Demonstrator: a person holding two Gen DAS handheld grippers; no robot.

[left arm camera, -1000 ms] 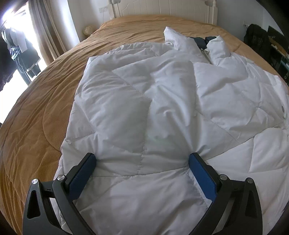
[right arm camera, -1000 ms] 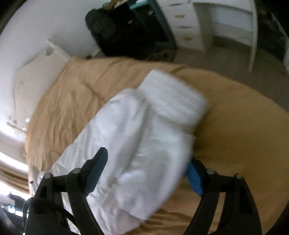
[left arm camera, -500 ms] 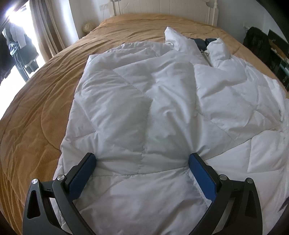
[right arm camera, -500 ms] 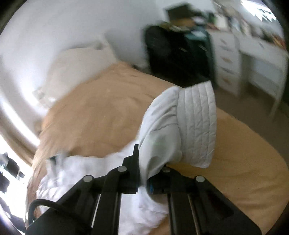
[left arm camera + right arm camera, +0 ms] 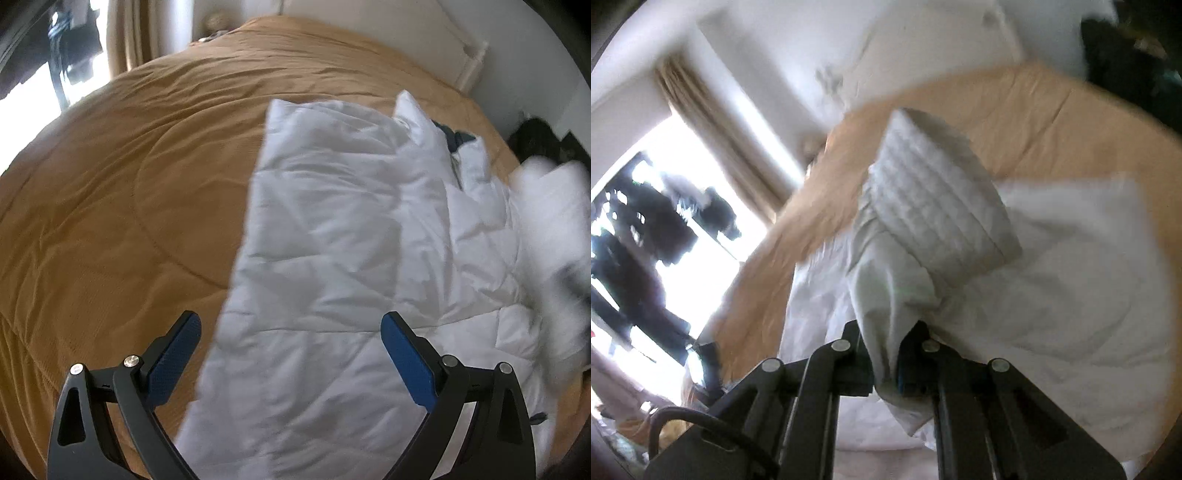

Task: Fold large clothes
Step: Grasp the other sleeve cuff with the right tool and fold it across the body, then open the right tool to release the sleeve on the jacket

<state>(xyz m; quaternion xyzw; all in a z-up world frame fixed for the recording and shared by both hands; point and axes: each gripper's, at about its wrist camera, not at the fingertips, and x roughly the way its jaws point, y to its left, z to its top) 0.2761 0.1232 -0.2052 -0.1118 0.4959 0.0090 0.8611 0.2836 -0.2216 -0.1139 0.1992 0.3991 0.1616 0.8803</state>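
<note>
A white quilted puffer jacket [image 5: 332, 236] lies spread on the tan bedspread [image 5: 129, 166], collar toward the headboard. My left gripper [image 5: 290, 350] is open and empty, hovering over the jacket's left edge near the hem. My right gripper [image 5: 886, 347] is shut on the jacket's sleeve [image 5: 886, 295] just below its ribbed cuff [image 5: 938, 210] and holds it lifted above the jacket body [image 5: 1071, 295]. The lifted sleeve shows blurred at the right edge of the left wrist view [image 5: 554, 206].
A white headboard [image 5: 424, 33] stands at the far end of the bed. A curtain and bright window [image 5: 701, 129] are on the left side, with dark clothes hanging there. Dark bags [image 5: 535, 136] sit beside the bed at the right.
My right gripper has shut on the sleeve and swung it up and over toward the jacket body. My left gripper has shifted left, toward the jacket's left edge, still open.
</note>
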